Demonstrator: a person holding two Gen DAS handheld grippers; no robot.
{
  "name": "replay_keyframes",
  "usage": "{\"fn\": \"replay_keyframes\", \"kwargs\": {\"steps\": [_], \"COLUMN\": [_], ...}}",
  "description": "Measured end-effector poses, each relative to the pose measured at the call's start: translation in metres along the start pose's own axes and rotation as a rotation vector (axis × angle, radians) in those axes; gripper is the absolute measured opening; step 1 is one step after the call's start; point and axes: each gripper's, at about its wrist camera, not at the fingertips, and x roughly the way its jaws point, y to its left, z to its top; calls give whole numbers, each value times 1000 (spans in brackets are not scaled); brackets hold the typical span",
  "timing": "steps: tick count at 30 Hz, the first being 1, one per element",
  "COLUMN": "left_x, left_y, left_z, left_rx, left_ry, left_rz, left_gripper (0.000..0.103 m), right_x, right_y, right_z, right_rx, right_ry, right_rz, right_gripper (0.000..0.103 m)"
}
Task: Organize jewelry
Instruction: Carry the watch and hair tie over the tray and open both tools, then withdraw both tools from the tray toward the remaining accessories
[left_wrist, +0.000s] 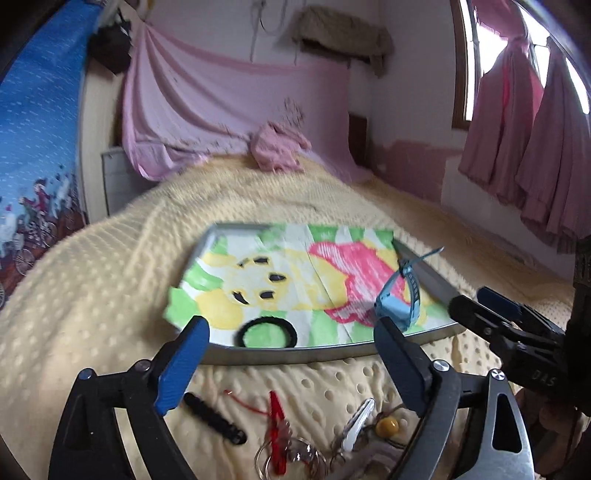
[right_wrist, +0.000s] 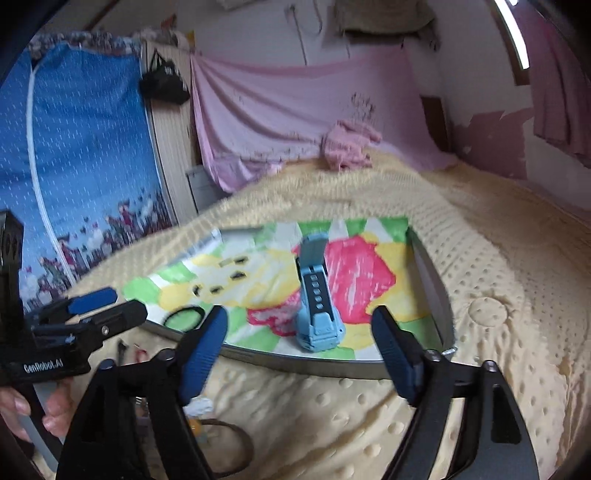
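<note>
A metal tray (left_wrist: 291, 354) lined with a colourful cartoon cloth lies on the yellow bedspread. A light blue watch (left_wrist: 400, 299) stands in it at the right, also in the right wrist view (right_wrist: 317, 317). A black hair tie (left_wrist: 266, 332) lies in the tray's near left part (right_wrist: 184, 316). My left gripper (left_wrist: 291, 365) is open over the tray's near rim. My right gripper (right_wrist: 299, 354) is open just in front of the watch, apart from it. Loose items lie before the tray: a black clip (left_wrist: 214, 417), a red clip (left_wrist: 277, 424), a white clip (left_wrist: 356, 424), a yellow bead (left_wrist: 387, 425).
The yellow dotted bedspread (right_wrist: 480, 295) spreads all round the tray (right_wrist: 295, 363). A pink cloth heap (left_wrist: 277, 147) lies at the bed's far end. Pink curtains (left_wrist: 524, 129) hang right; a blue printed fabric (left_wrist: 33, 147) stands left.
</note>
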Motion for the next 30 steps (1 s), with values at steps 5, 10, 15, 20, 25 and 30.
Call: {"fn": "replay_keyframes", "kwargs": {"steps": [5,10,15,20,25,30], "left_x": [-35,-66,-90,-107,-114,-115], "left_y": [7,10,12,16,20,21], "left_z": [-8,-22,-41,-59,-73,-83], "left_rx": [-34,-39,-26,-20,-16,-11], "left_ry": [-97,-176,-213,-220,-204,-196], "left_rz": [33,55,84,100,104,101], "left_gripper": [103,103,103,103,103,103], "right_x": [-39,-71,-96,-117,-131,-140], "right_y": [10,24,36,42,44,46], "right_z": [-4,-14,-30,-44,-57,-65], "right_rx": [20,28,20,8,-16,-45], "right_ry": [-99,-153,-174,-180,-177,-172], "right_rz": [-10,-21,-40,-56,-79,-107], "right_gripper": [95,101,101,101,101,101]}}
